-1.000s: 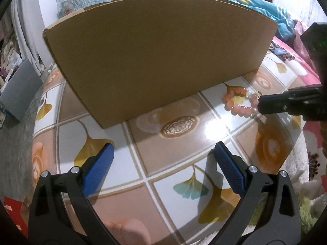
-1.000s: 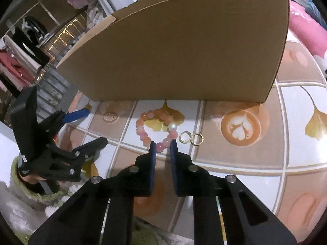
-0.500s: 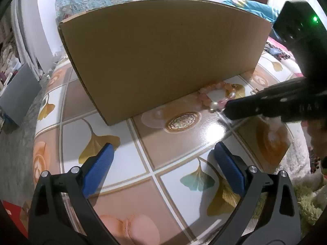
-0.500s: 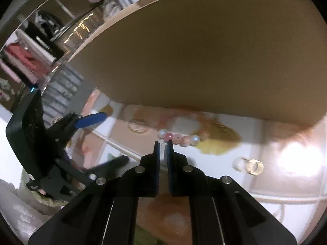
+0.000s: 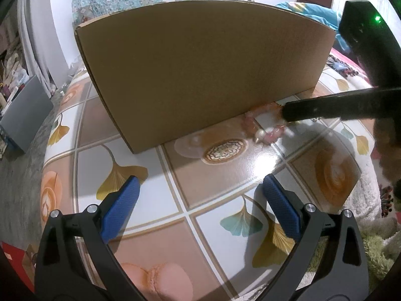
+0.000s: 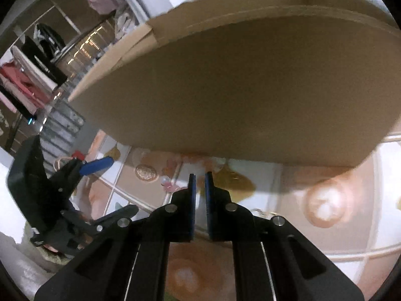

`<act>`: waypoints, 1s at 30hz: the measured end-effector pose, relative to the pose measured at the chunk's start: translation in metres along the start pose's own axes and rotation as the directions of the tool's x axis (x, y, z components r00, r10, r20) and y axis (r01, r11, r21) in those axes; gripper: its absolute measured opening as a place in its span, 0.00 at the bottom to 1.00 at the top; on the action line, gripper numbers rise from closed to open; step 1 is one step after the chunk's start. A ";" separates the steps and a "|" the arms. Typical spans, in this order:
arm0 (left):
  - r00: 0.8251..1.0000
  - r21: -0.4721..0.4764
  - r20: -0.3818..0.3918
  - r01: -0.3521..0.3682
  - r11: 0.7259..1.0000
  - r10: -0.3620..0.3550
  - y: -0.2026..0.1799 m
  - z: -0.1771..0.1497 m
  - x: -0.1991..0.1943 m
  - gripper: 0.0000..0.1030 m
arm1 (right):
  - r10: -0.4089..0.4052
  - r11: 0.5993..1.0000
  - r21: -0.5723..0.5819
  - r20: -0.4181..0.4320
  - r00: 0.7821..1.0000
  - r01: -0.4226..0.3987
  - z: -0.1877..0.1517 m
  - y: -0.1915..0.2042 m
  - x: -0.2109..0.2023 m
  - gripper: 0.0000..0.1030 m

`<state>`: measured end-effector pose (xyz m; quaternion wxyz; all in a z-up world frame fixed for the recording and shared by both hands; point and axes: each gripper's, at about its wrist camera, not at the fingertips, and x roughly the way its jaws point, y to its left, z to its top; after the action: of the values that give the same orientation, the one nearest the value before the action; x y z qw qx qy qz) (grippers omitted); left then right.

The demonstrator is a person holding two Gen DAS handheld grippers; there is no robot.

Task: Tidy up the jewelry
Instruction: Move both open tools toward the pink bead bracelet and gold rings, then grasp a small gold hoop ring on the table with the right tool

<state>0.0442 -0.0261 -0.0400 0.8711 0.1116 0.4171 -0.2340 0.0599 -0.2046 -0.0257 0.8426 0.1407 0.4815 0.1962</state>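
A pink bead bracelet with a white pearl (image 5: 268,128) lies blurred on the patterned table, right by the front wall of a large cardboard box (image 5: 200,70). The box fills the top of the right wrist view (image 6: 238,95). My right gripper (image 6: 199,175) has its jaws nearly closed with a narrow gap; the bracelet (image 6: 170,185) shows blurred just left of its tips, and whether any bead is pinched cannot be told. In the left wrist view its tip (image 5: 288,113) sits over the bracelet. My left gripper (image 5: 198,200) is open and empty, hovering over the table.
The tabletop (image 5: 225,175) has ginkgo-leaf and coffee-cup tiles. Gold rings (image 6: 258,210) lie partly hidden behind the right finger. A fluffy rug (image 5: 376,245) lies beyond the table's right edge. A grey panel (image 5: 22,113) stands at far left.
My right gripper has moved left along the box front, dragging the bracelet leftward away from the gold rings. Its jaws have parted slightly. The left gripper has drawn back a little.
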 end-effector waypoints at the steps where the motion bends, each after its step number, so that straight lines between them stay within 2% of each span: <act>1: 1.000 -0.001 -0.003 0.000 1.000 0.000 0.000 0.001 0.000 0.92 | 0.034 0.999 -0.004 -0.022 0.999 -0.034 0.001 0.006 0.007 0.11; 5: 1.000 -0.001 -0.009 -0.001 1.000 0.001 0.000 0.003 0.001 0.92 | 0.114 0.992 -0.056 -0.055 0.992 -0.117 -0.005 0.029 0.019 0.11; 7: 1.000 -0.001 -0.009 -0.001 1.000 0.001 0.000 0.003 0.001 0.92 | 0.114 0.990 -0.073 -0.049 0.992 -0.117 -0.009 0.031 0.014 0.11; 11: 1.000 0.003 -0.003 -0.001 1.000 0.001 0.000 0.003 0.001 0.93 | 0.080 0.996 -0.040 -0.004 0.997 -0.080 -0.016 0.015 -0.009 0.14; 17: 1.000 0.016 -0.022 -0.001 1.000 0.001 -0.001 0.006 0.001 0.93 | -0.059 0.998 -0.016 0.025 0.998 0.060 -0.036 -0.010 -0.037 0.15; 25: 0.991 0.093 0.062 0.109 0.990 -0.115 -0.026 0.012 -0.026 0.92 | -0.072 0.997 0.027 0.059 0.996 0.070 -0.040 -0.031 -0.034 0.15; 27: 0.986 0.112 0.074 0.137 0.984 -0.146 -0.036 0.014 -0.030 0.88 | -0.077 0.997 0.031 0.074 0.994 0.075 -0.038 -0.035 -0.034 0.15; 28: 0.984 0.119 0.078 0.148 0.982 -0.158 -0.041 0.016 -0.031 0.79 | -0.089 0.996 0.033 0.081 0.993 0.086 -0.037 -0.037 -0.034 0.15; 30: 0.981 0.119 0.071 0.172 0.978 -0.182 -0.049 0.020 -0.029 0.73 | -0.119 0.993 0.039 0.096 0.988 0.116 -0.035 -0.041 -0.036 0.15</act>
<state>0.0175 -0.0668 -0.0050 0.8553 0.1133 0.3758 -0.3382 0.0210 -0.2563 -0.0331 0.8729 0.1356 0.4501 0.1310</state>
